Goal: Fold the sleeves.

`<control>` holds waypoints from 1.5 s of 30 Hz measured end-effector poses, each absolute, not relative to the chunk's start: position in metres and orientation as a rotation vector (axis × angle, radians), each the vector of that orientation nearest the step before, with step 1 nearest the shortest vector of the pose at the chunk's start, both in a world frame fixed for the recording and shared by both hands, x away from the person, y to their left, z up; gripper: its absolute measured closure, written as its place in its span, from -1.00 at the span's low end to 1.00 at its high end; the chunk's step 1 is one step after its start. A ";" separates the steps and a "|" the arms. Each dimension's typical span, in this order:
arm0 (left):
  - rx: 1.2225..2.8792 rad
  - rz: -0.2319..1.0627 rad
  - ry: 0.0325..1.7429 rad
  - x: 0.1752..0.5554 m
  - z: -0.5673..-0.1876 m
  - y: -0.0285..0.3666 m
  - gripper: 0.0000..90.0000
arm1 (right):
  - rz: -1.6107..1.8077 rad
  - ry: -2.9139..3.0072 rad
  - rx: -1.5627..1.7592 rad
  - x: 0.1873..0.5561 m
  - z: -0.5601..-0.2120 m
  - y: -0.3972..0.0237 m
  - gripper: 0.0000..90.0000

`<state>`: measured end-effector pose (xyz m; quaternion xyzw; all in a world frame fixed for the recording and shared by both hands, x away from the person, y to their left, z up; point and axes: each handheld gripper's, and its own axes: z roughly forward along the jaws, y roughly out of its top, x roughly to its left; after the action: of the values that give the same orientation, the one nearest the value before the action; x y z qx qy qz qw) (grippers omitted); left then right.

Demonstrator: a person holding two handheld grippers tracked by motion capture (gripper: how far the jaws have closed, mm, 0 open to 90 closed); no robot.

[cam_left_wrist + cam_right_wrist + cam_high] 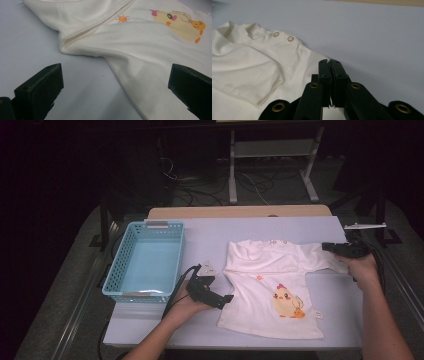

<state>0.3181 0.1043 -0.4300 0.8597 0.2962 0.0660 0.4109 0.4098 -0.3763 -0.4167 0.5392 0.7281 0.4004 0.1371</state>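
Note:
A white baby shirt (260, 287) with a yellow chick print (286, 301) lies flat on the pale table (295, 226), neck toward the far side. My left gripper (226, 299) rests low by the shirt's left side. In the left gripper view (115, 75) its jaws stand wide open around bare table and the shirt's (140, 50) side seam below the sleeve. My right gripper (326, 247) hovers over the right sleeve, pointing left. Seen in the right gripper view (328, 62), its jaws are pressed together above the shirt (249, 67); whether cloth is pinched I cannot tell.
A light blue plastic basket (118, 265) sits on the table's left part, beside my left hand. Two snap buttons (290, 38) mark the shirt's shoulder. Cables trail from both grippers. Beyond the far edge the floor is dark, with a metal stand (272, 150) and wires.

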 end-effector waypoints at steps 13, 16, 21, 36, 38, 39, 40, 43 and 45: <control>2.161 0.164 0.738 0.318 -0.430 0.104 -1.00 | 1.215 2.139 1.511 0.411 -0.411 -0.361 0.91; 2.161 0.164 0.735 0.318 -0.430 0.103 -1.00 | 1.234 2.145 1.501 0.412 -0.410 -0.357 0.91; 2.162 0.163 0.733 0.319 -0.430 0.103 -1.00 | 1.245 2.163 1.479 0.412 -0.410 -0.347 0.91; 2.164 0.156 0.728 0.319 -0.431 0.102 -1.00 | 1.279 2.203 1.418 0.419 -0.406 -0.317 0.91; 2.167 0.156 0.726 0.319 -0.431 0.102 -1.00 | 1.278 2.214 1.414 0.421 -0.406 -0.311 0.91; 2.167 0.156 0.727 0.319 -0.431 0.102 -1.00 | 1.275 2.222 1.408 0.423 -0.406 -0.308 0.91; 2.166 0.155 0.728 0.319 -0.430 0.102 -1.00 | 1.272 2.231 1.401 0.425 -0.407 -0.305 0.91; 2.160 0.153 0.733 0.320 -0.431 0.102 -1.00 | 1.260 2.255 1.392 0.429 -0.410 -0.296 0.91; 2.163 0.152 0.733 0.320 -0.431 0.102 -1.00 | 1.263 2.263 1.392 0.432 -0.412 -0.290 0.90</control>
<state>0.3197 0.1017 -0.4308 0.8603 0.2915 0.0604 0.4138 0.4317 -0.2898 -0.4117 0.4710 0.7653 0.4272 0.0998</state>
